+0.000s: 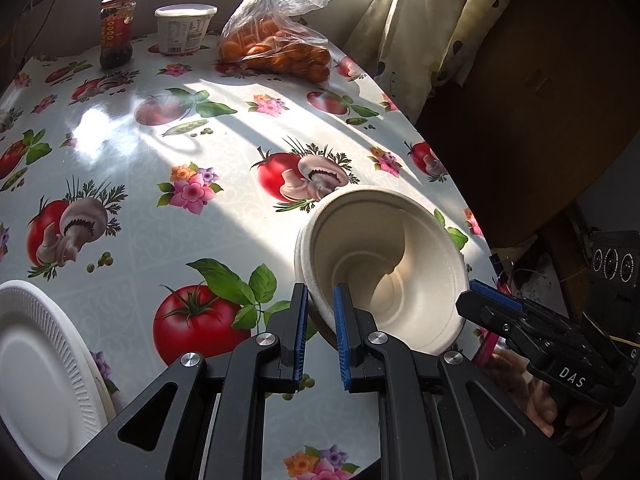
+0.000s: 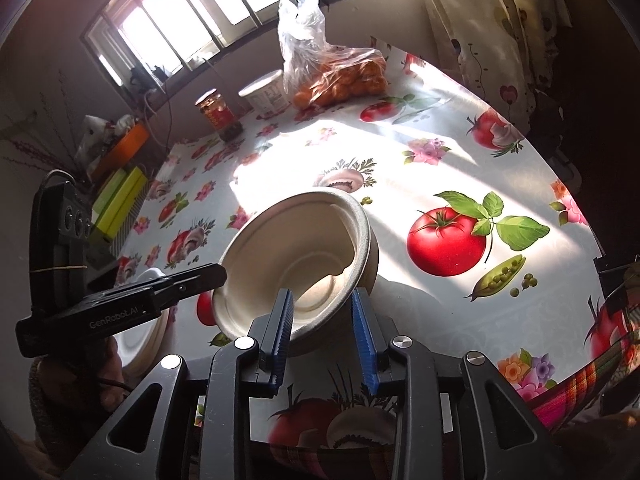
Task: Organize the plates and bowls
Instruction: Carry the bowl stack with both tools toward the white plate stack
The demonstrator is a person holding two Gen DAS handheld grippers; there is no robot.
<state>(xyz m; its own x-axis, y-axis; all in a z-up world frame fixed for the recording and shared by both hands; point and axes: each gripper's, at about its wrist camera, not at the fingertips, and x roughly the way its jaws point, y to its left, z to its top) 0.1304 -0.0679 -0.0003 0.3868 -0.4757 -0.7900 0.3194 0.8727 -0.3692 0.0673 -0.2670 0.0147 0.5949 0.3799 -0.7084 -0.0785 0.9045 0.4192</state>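
The left hand-held gripper (image 1: 320, 322) is clamped on the rim of the light, stiff pulp bowl (image 1: 384, 264). The right hand-held gripper (image 2: 322, 316) stands apart astride the bowl's near rim, the best hold.

Home dining room: vegetable-print tablecloth (image 1: 120, 128), curtain (image 1: 424, 20), sauce jar (image 1: 117, 30).

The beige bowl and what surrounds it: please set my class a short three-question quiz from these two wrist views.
1. True or false: the bowl lies flat on the table.
2. The plastic bag holds: A orange fruit, B bread, C eggs.
3. What does the left gripper clamp?
Key: 1 false, it is tilted; 2 A; 3 the bowl's rim.
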